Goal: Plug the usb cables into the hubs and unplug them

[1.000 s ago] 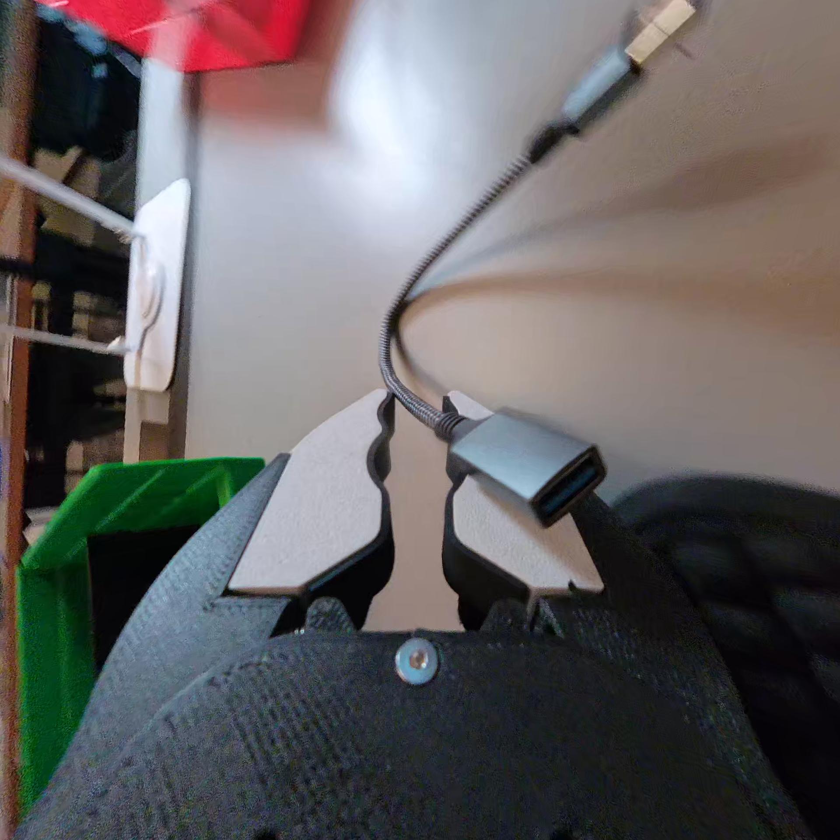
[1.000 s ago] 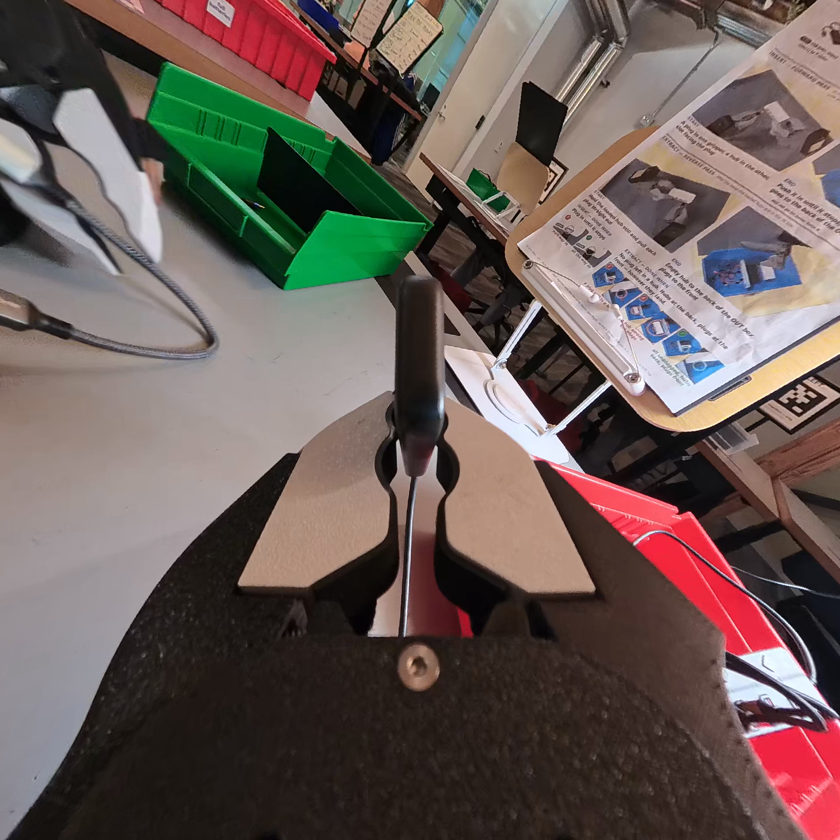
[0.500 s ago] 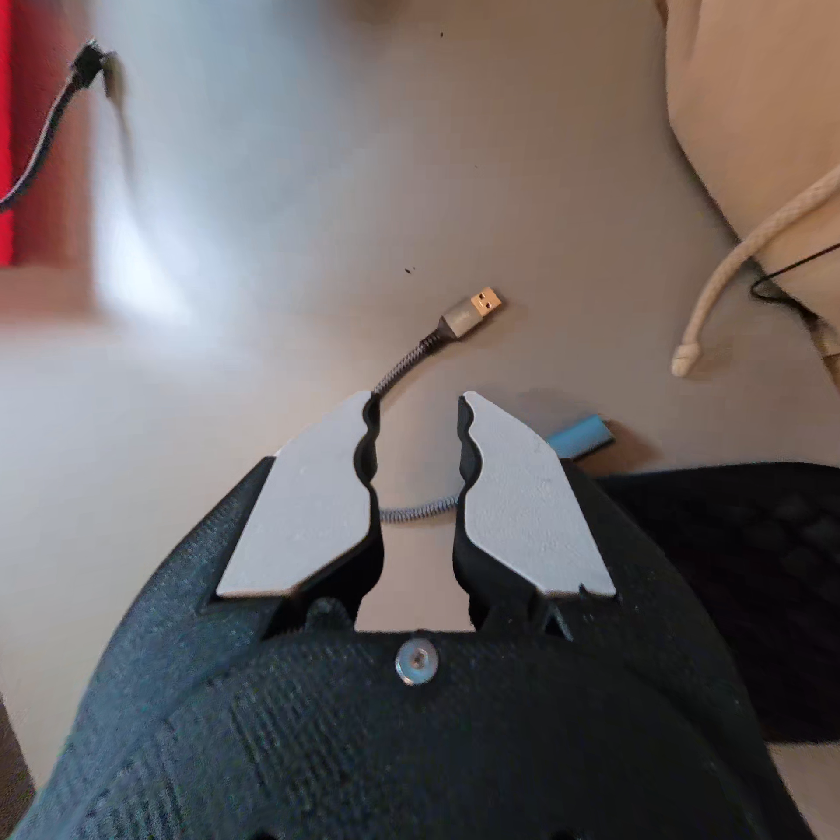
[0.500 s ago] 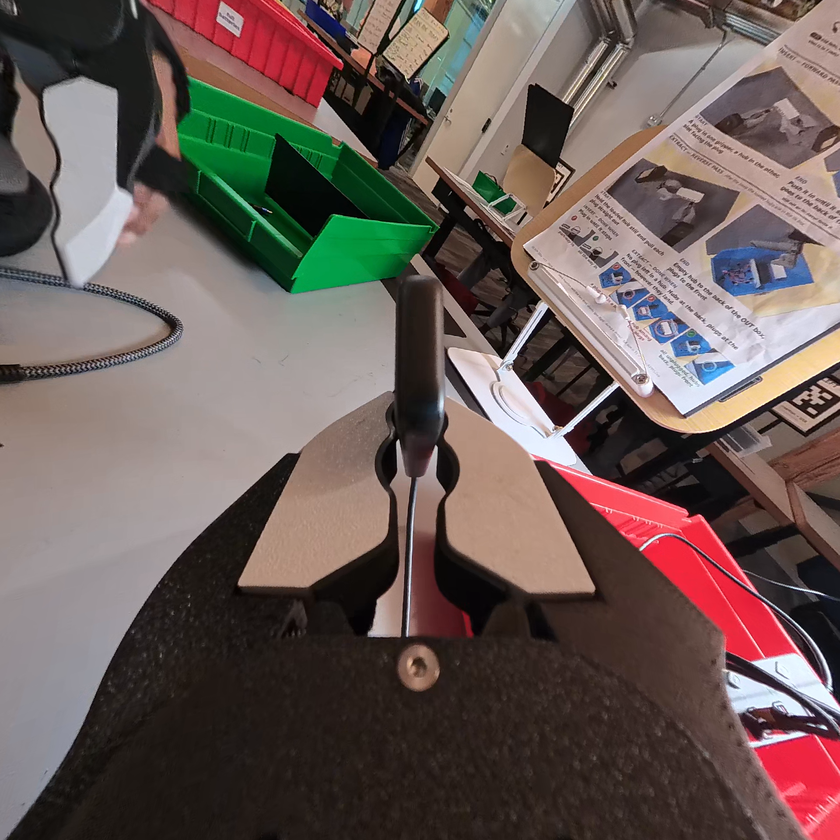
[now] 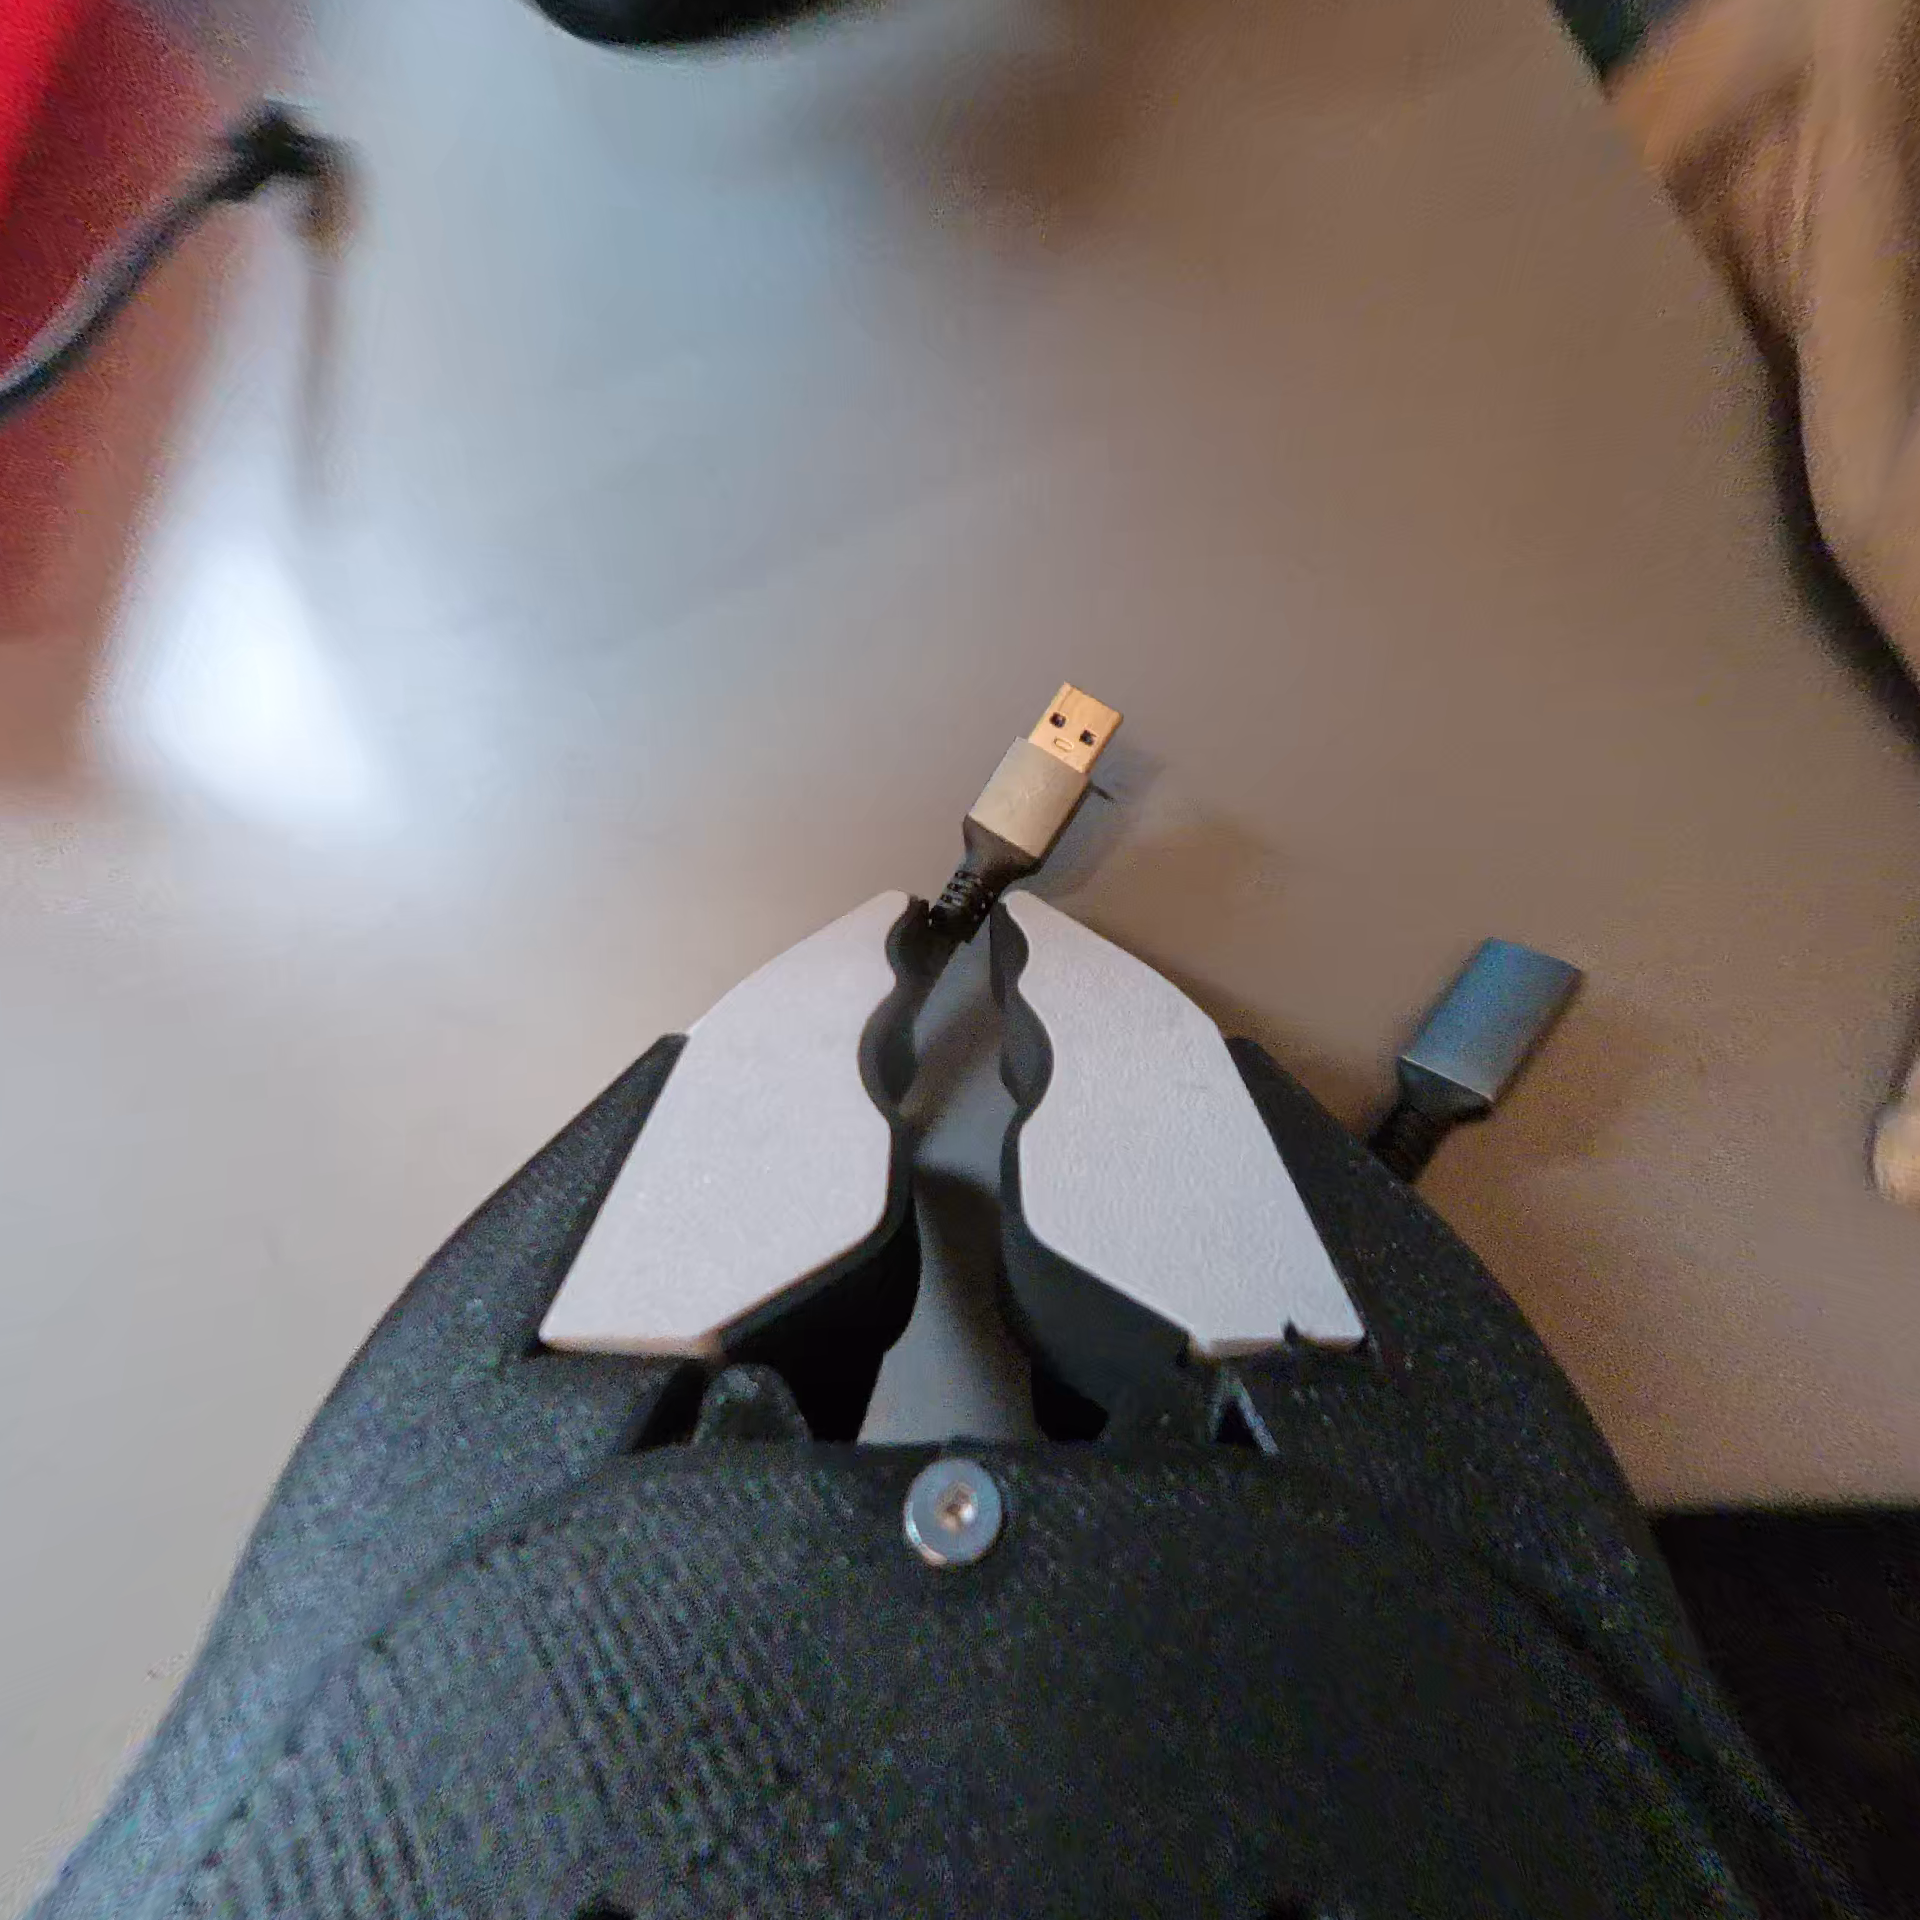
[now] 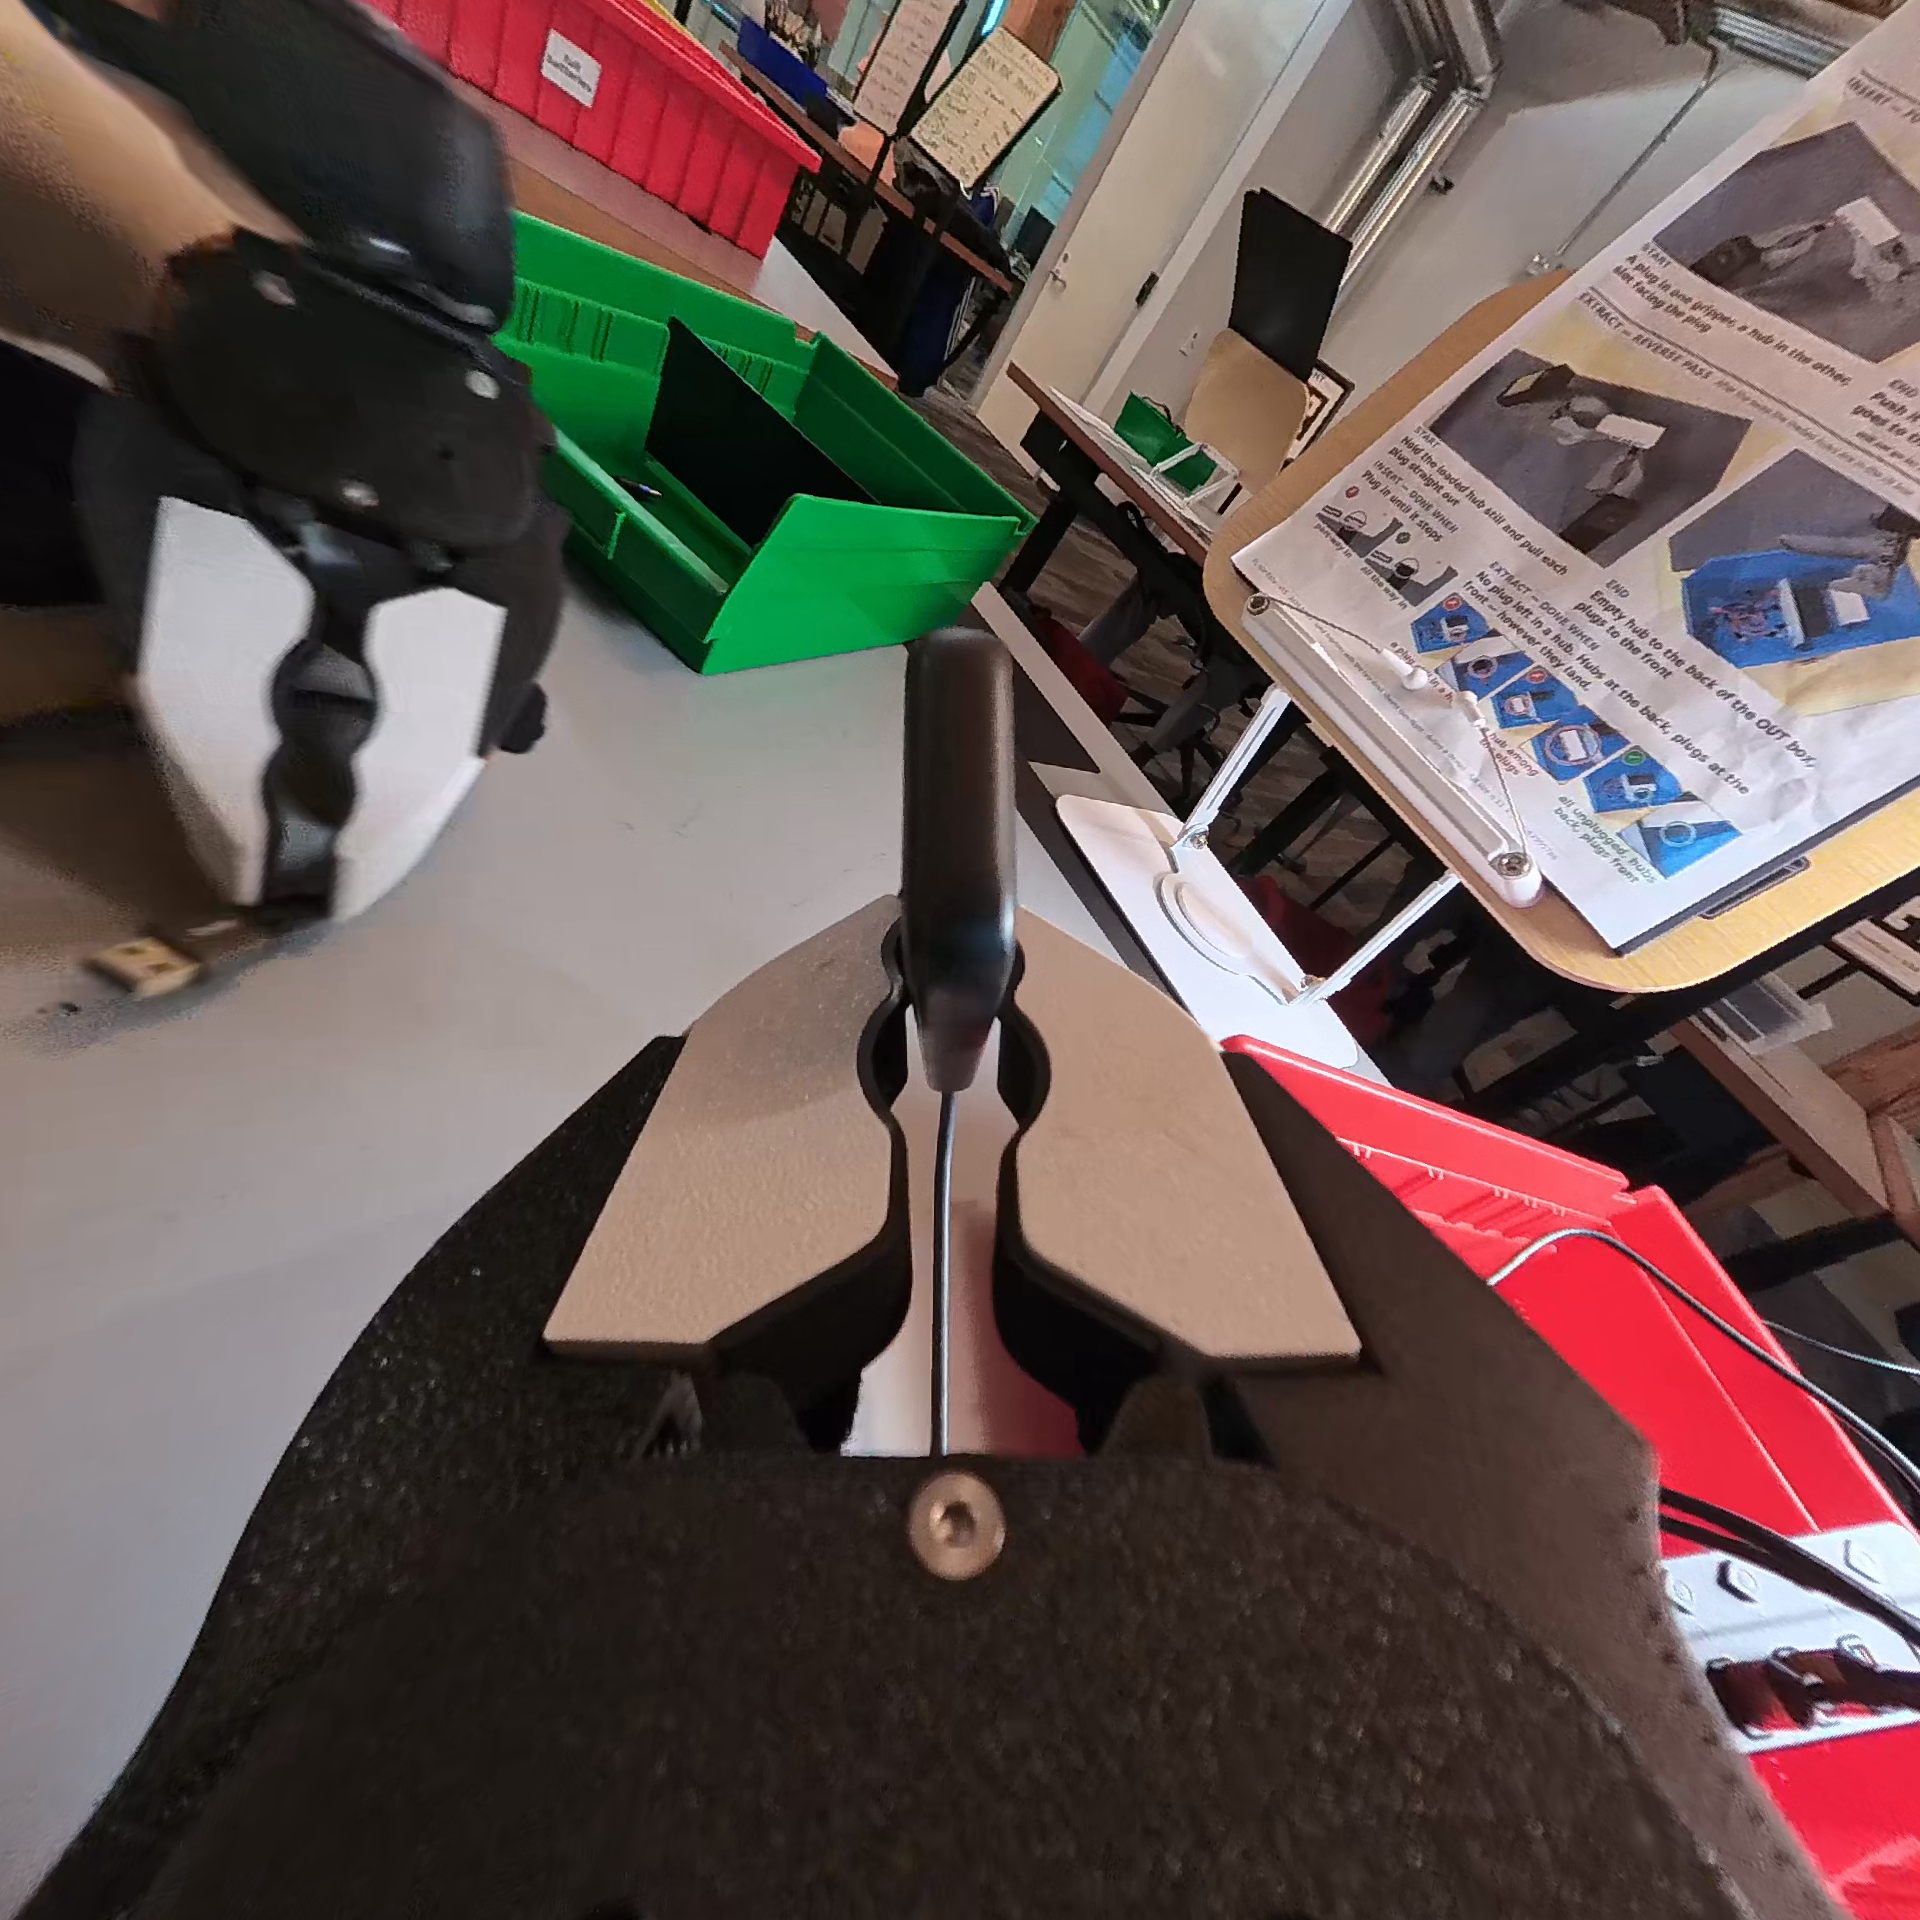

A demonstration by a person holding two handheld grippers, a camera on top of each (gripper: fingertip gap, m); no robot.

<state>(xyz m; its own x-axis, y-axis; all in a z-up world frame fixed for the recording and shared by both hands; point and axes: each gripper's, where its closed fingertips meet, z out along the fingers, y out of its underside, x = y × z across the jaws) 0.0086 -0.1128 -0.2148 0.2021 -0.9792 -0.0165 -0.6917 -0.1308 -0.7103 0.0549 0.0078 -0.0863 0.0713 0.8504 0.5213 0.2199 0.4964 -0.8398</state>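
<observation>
The pale grey table carries a green bin at its far side and a red bin at its near right edge, with a tilted board of printed sheets and more tables in the room beyond. The left tongs are nearly closed on the braided USB cable just behind its plug, the cable's socket end lying on the table beside them. The right tongs are clamped on a black hub, held upright.

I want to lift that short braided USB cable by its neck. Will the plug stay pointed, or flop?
The plug will probably hold its aim: the left gripper closes on the ribbed strain relief right behind it. The free socket end likely trails and swings, since the cable curves away under the gripper. It looks light, so it should lift easily off the table.
</observation>
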